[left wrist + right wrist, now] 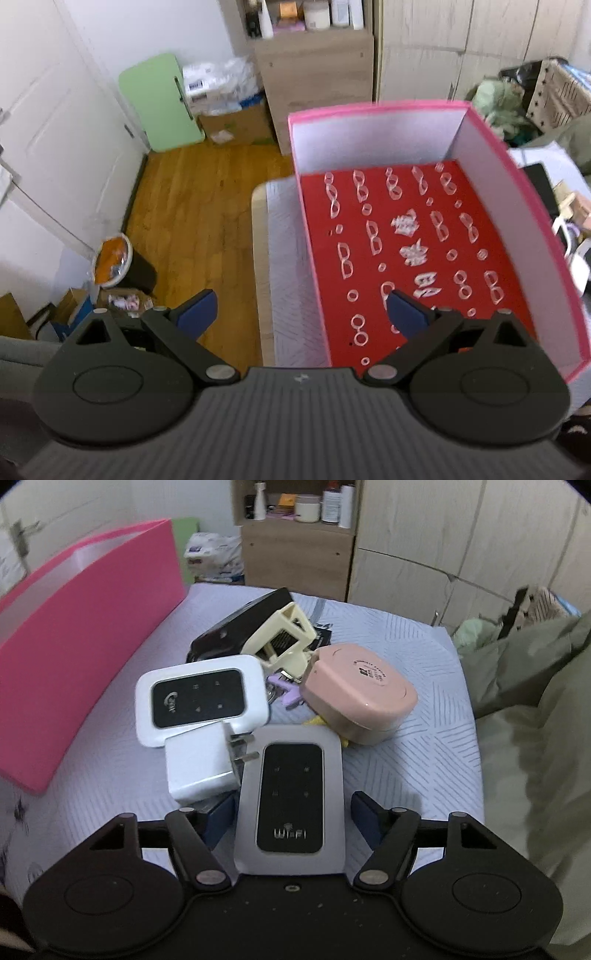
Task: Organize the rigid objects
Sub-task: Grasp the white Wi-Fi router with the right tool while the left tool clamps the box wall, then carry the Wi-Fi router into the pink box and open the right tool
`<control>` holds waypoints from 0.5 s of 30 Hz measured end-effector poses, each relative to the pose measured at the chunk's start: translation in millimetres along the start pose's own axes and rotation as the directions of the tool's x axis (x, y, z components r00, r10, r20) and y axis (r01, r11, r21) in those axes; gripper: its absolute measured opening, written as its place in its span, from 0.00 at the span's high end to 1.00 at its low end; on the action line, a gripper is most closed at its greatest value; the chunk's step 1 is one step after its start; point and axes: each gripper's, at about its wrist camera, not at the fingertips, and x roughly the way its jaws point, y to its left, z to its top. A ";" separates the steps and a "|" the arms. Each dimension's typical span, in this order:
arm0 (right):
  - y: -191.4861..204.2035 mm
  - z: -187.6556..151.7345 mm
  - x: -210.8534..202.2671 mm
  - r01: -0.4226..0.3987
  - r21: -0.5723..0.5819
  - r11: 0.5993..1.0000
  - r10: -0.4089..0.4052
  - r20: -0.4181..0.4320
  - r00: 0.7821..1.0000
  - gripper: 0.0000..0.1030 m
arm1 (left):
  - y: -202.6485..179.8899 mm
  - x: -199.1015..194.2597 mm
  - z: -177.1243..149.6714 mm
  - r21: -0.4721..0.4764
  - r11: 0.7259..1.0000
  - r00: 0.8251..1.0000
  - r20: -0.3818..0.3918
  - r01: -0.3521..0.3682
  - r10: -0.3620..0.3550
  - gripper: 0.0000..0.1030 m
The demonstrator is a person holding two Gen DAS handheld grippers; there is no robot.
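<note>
Grey router (290, 801) marked "Wi-Fi" — near edge of the bed (424, 738), between the right gripper (291, 814)'s parted, non-touching pads. Left gripper (301, 308) wide open, empty, over the pink box (517, 229)'s left edge.

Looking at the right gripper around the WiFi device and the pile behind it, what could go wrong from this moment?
1. The right gripper straddles the WiFi router, but a gap shows at the right pad, so closing off-centre may twist it out.
2. The white charger lies against the router's left side; the left finger may catch it.
3. The left gripper, open, is half over the pink box and may bump its wall.
</note>
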 end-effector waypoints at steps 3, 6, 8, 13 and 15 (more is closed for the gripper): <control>-2.1 0.8 -0.2 -0.005 0.047 0.999 0.004 0.010 1.000 0.37 | 5.3 10.2 1.0 -0.017 1.000 1.000 -0.002 0.023 -0.023 0.13; 4.4 -1.2 -5.0 0.038 0.036 0.999 -0.038 0.002 0.999 0.37 | 7.9 12.2 0.8 -0.004 1.000 1.000 0.019 0.008 -0.008 0.30; 8.1 -3.0 -12.7 0.048 0.042 0.998 -0.048 0.002 0.999 0.37 | 7.1 11.1 -1.1 0.029 0.998 0.997 0.052 -0.057 0.056 0.39; 21.8 -1.1 -37.9 0.065 0.031 0.997 -0.066 0.052 0.996 0.37 | 6.1 10.9 -4.2 0.062 0.997 0.997 0.066 -0.049 0.045 0.45; 27.3 2.8 -45.6 0.067 0.016 0.998 -0.068 0.074 0.995 0.37 | 8.1 12.7 -5.7 0.064 0.997 0.997 0.065 -0.035 0.031 0.46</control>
